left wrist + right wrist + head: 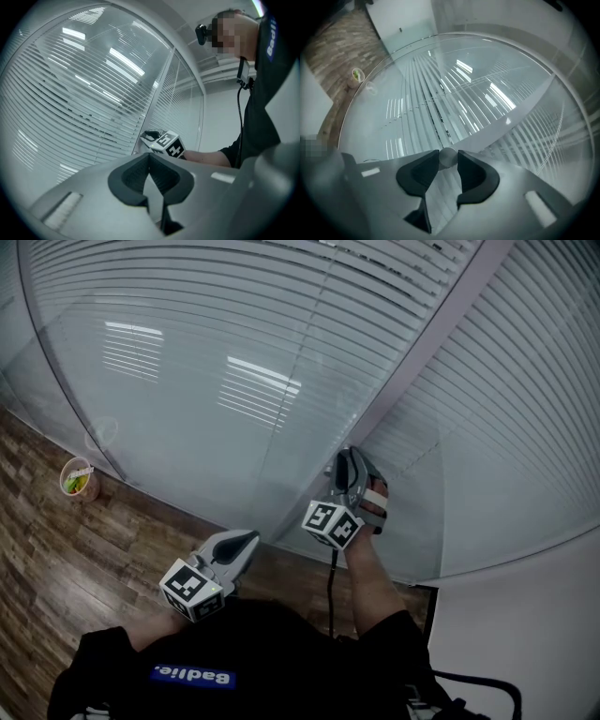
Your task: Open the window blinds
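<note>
Window blinds (234, 352) hang behind glass panes on either side of a grey frame post (422, 362). At the post, the right gripper (349, 463) has its jaws clamped on a small round knob (447, 157). The left gripper (246, 542) is held lower and apart from it, jaws together and empty. A cup (78, 478) stands on the wooden floor (56, 559) beside the glass.

You are in an office: glass partition walls (187, 427) stand in grey metal frames (441, 334), slatted blinds (309, 296) hang behind the panes, strip lights (262, 376) reflect in the glass, and wood-look floor planks (56, 559) lie underfoot.
</note>
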